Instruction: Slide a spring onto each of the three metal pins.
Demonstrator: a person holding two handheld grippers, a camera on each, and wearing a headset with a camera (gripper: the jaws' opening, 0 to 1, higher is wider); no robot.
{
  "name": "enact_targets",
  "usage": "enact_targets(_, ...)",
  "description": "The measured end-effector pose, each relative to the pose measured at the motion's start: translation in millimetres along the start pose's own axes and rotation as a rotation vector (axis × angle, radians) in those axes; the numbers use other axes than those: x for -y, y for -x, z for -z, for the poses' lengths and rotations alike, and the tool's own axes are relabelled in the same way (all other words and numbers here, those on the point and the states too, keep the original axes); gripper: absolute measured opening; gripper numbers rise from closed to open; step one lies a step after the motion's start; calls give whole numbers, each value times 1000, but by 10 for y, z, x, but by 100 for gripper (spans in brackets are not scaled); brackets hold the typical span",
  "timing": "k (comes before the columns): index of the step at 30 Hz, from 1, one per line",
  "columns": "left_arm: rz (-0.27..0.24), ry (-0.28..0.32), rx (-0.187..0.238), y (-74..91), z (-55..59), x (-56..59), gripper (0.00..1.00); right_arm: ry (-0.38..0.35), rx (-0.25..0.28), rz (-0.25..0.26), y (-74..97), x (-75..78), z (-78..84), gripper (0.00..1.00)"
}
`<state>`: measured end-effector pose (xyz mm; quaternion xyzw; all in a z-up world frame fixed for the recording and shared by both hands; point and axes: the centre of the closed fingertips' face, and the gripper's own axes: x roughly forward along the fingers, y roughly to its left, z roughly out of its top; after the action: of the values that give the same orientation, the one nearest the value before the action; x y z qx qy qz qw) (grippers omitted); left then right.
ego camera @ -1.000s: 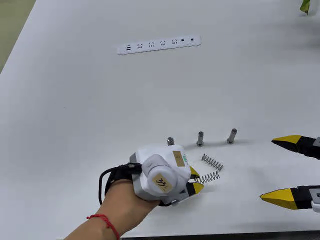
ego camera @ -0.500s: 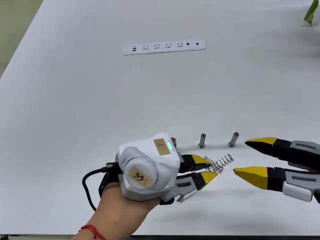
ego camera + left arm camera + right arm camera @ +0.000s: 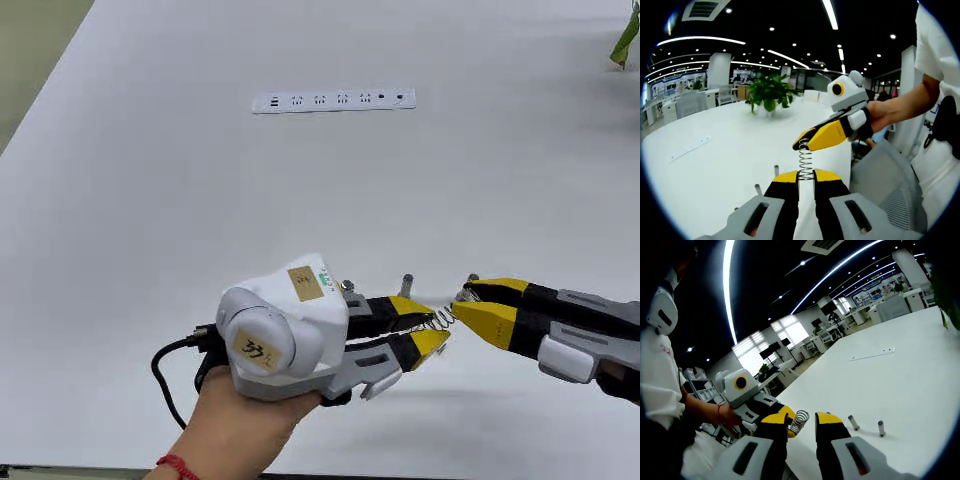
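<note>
Spring [image 3: 805,161] is up off the tabletop [image 3: 200,220], one end pinched between the nearly closed jaws of the left gripper [image 3: 805,175]. Right gripper [image 3: 460,298] meets the other end, its jaws a narrow gap apart, with the coil beside one finger. Metal pins [image 3: 405,285] stand upright on the tabletop just beyond both grippers.
</note>
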<state>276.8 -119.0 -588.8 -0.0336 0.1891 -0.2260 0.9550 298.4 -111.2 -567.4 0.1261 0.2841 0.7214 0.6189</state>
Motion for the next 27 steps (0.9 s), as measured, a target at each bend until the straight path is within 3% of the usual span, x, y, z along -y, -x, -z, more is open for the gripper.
enact_targets(3, -2, 13, 19, 5, -39, 1, 10, -48, 27, -6, 14, 34, -63, 17)
enact_targets(13, 4, 16, 33, 2, -79, 14, 10, -4, 13, -8, -35, -96, -92, 12)
enact_targets(27, 22, -10, -13, -23, 35, 63, 11, 144, -99, -9, -28, -105, 15, 11)
